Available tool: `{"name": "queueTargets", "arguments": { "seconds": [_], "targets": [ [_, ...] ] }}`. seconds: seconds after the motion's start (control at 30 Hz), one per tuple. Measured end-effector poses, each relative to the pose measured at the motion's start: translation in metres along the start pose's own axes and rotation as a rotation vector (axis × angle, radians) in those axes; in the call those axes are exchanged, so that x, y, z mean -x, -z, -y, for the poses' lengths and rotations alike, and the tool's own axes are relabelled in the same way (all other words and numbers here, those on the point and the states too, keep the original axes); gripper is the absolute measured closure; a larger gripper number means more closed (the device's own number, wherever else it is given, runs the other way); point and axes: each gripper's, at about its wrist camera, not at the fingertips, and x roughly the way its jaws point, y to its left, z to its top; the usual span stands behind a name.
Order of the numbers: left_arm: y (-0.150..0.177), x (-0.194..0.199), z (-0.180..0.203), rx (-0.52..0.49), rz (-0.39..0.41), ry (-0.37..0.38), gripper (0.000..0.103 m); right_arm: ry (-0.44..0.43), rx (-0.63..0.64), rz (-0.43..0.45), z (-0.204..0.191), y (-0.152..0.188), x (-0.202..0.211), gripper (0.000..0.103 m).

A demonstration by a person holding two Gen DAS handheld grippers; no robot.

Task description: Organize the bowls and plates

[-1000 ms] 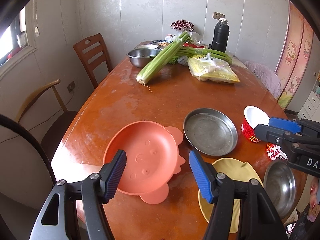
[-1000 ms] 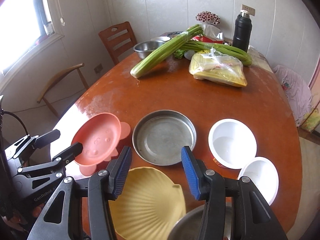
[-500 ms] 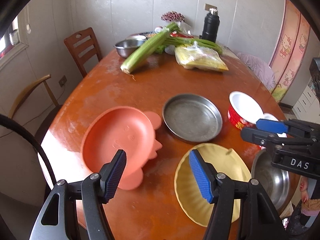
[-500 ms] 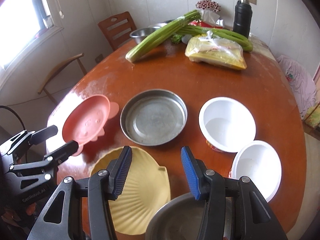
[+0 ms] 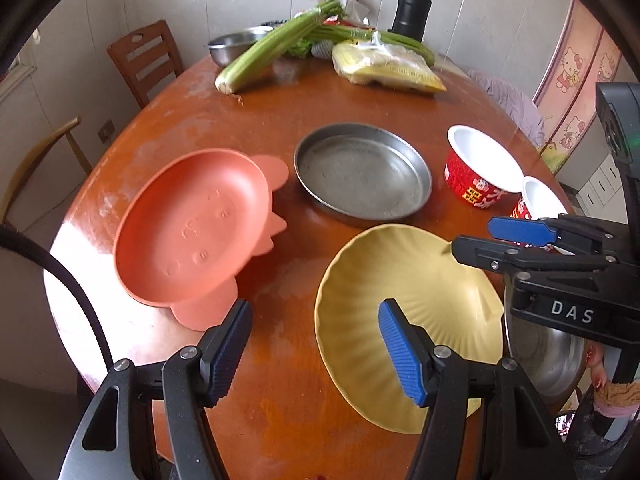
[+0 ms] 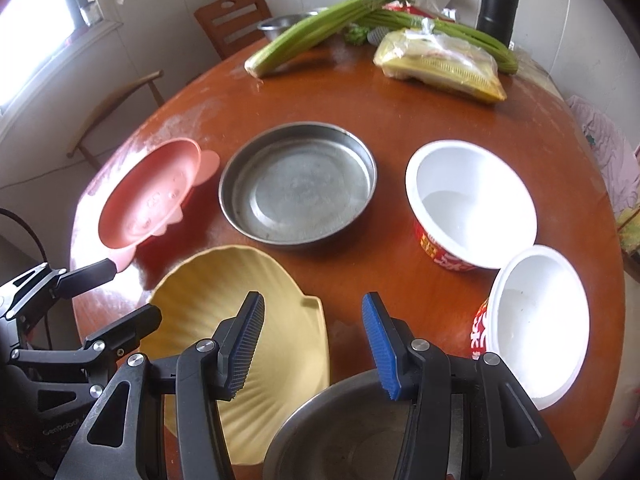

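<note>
At the far end of the round wooden table [image 6: 400, 120] lie a celery bunch [image 6: 320, 28], a bagged yellow packet [image 6: 440, 66], a black flask [image 6: 498, 2] and a steel mixing bowl [image 5: 236, 44], well apart from the dishes. Nearer, left to right, sit a pink animal-shaped plate [image 6: 150, 200], a round metal pan [image 6: 298, 184] and two white paper bowls [image 6: 470, 204] [image 6: 538, 320] that touch. The left gripper [image 5: 314, 350] is wide open, empty, between the pink plate and the yellow shell-shaped plate [image 5: 404, 312]. The right gripper [image 6: 312, 344] is wide open, empty, above a steel bowl [image 6: 344, 428] at the near edge, the yellow plate just left.
</note>
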Motion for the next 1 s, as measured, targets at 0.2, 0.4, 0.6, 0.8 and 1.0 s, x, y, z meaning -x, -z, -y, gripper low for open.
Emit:
{"name": "queueTargets", "arguments": {
  "seconds": [0.2,0.4,0.6,0.8,1.0],
  "targets": [
    [0.004,-0.009,-0.001,0.016,-0.033,0.027,0.038,0.003,0.011,-0.029,-0.001,0.002,-0.011,0.050],
    [0.009,-0.021,0.002,0.013,-0.075,0.044,0.038,0.016,0.017,-0.046,-0.002,0.002,-0.020,0.050],
    [0.015,-0.030,0.006,0.007,-0.095,0.041,0.038,0.031,0.025,-0.076,-0.004,0.003,-0.030,0.050],
    [0.018,-0.031,0.010,-0.020,-0.091,0.053,0.051,0.015,0.039,-0.093,-0.012,0.003,-0.034,0.050],
    [0.019,-0.033,0.005,-0.014,-0.096,0.058,0.064,0.002,0.060,-0.105,-0.026,0.001,-0.037,0.050]
  ]
}}
